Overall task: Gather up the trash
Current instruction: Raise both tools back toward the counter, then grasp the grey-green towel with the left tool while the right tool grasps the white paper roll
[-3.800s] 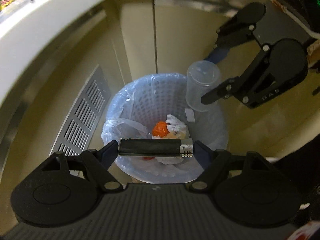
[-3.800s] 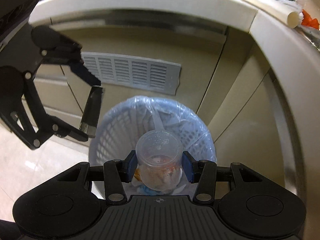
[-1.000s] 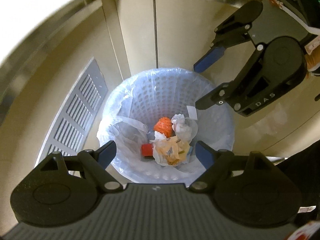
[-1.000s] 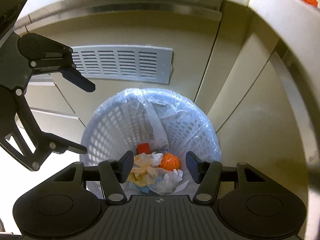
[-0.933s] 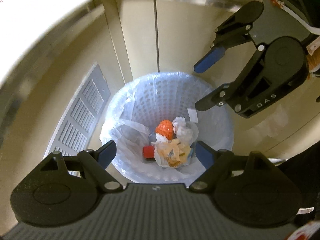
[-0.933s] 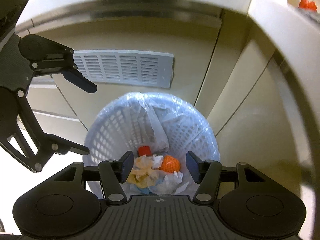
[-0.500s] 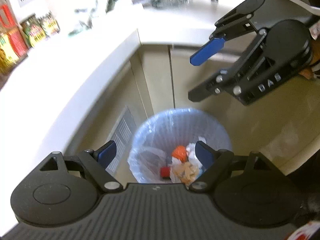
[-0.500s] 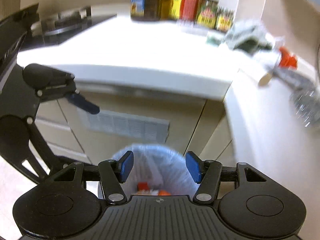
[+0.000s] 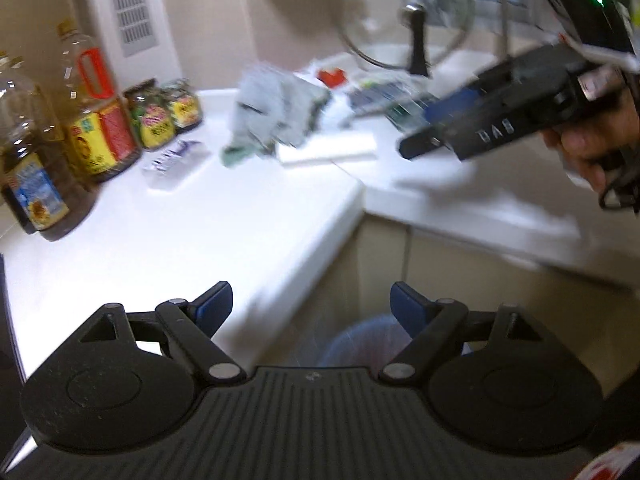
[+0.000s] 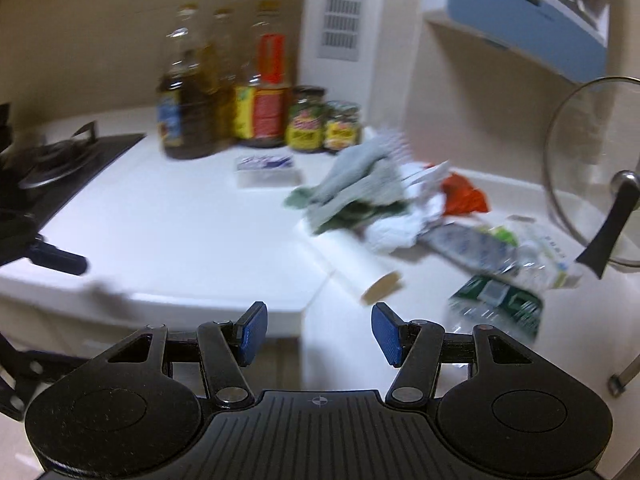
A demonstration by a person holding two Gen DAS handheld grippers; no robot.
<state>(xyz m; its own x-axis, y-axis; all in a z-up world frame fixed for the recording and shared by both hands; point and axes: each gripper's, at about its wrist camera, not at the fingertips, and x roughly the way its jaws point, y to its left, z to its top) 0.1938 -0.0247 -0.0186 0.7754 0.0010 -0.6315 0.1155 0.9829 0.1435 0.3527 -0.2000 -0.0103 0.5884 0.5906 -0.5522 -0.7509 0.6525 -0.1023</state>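
Rising from bin [image 9: 366, 340]: both claws empty, countertop [image 10: 192, 232] clutter visible.

Bottles [image 10: 224, 92] and jars [image 10: 324, 126] stand at the back of the counter [image 10: 192, 224]; the trash pile [image 10: 400, 208] lies right of them.

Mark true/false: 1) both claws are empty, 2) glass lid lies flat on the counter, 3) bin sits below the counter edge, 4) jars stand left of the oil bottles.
1) True: left claw and right claw are open, nothing between them.
2) False: the glass lid stands on edge.
3) True: the bin shows below the counter.
4) False: in both views the jars stand right of the oil bottles.
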